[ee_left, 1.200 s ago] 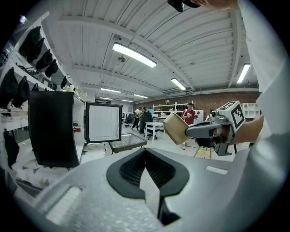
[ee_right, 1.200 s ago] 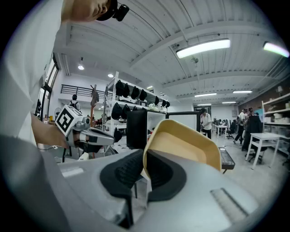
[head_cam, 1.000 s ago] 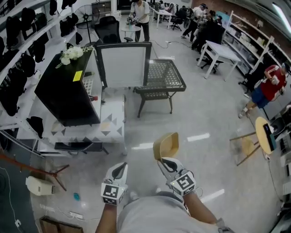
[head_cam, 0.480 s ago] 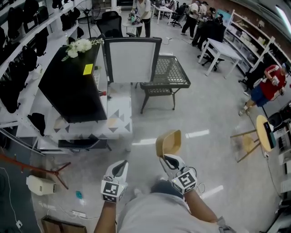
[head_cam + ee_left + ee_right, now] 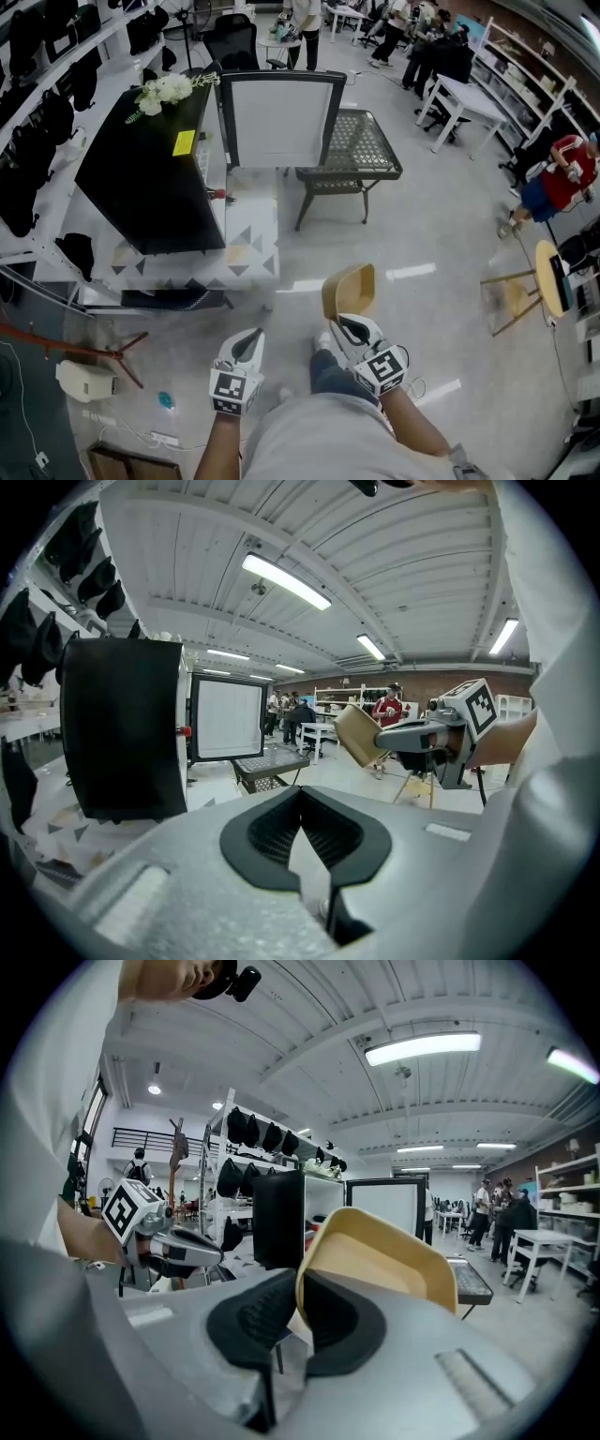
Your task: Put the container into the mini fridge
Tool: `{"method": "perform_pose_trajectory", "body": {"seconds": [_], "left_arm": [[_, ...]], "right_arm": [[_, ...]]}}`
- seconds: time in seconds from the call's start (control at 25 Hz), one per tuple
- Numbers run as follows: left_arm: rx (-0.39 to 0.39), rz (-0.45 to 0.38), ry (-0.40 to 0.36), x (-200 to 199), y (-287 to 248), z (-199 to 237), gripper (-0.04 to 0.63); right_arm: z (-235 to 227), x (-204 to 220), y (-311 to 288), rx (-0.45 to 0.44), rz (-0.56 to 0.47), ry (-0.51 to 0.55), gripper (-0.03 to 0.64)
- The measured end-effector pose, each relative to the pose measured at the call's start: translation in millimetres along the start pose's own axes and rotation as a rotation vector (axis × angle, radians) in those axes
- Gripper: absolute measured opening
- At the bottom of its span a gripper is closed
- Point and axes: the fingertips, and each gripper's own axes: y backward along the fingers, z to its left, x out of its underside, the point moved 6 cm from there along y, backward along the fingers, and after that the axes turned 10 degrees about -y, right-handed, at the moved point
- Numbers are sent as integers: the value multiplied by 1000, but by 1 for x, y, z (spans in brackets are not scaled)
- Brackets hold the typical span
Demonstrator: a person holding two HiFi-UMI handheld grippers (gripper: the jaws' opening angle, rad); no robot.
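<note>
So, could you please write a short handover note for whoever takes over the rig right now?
Right gripper: shut on the rim of the container, which is held in the air.
Left gripper: shut, empty.
Fridge: ahead and to the left, on a low table, door open.
Done: container is in the grip and the door is open.
Left: carry the container to the Fridge, set it inside, release.

Head view steeply downward; both gripper views level, toward mini fridge.
</note>
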Motion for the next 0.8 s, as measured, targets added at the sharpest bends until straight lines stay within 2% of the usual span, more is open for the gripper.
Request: {"method": "perform_pose_trajectory", "body": {"seconds": [0.32, 0.6, 0.8], "left_arm": [[-34, 21, -2, -18, -60, 20, 9], [-71, 43, -22, -51, -131, 31, 9], [-132, 52, -27, -77, -181, 35, 9]], "right_arm": [[-58, -13, -35, -33, 7, -12, 25], [-135, -38, -65, -80, 2, -13, 25], [-194, -53, -82, -120, -2, -17, 25]]}}
